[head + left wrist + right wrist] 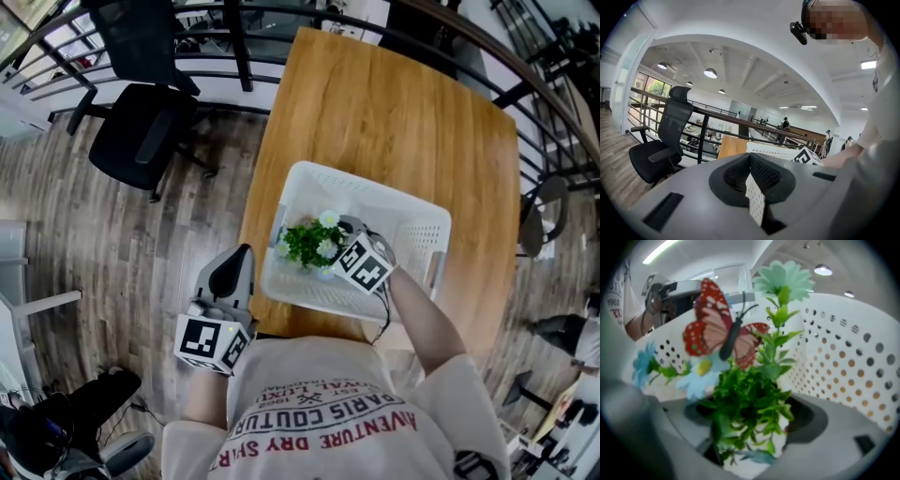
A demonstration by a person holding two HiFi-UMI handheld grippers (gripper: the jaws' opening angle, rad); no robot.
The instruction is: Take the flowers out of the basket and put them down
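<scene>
A small bunch of artificial flowers [314,242] with green leaves and pale blooms stands in a white perforated basket [412,220] on the wooden table. My right gripper [343,231] reaches into the basket from the right, right beside the bunch. In the right gripper view the green foliage [750,399] fills the gap between the wide-spread jaws of the right gripper [750,430], and no pad visibly presses on it. A red butterfly [719,329] and a light blue flower [701,373] rise above the leaves. My left gripper [236,267] hangs shut and empty off the table's front left edge.
The wooden table [394,122] stretches beyond the basket. A black office chair [141,122] stands on the floor to the left, and a metal railing [281,14] curves round the far side. The basket wall [853,348] closes in around the flowers.
</scene>
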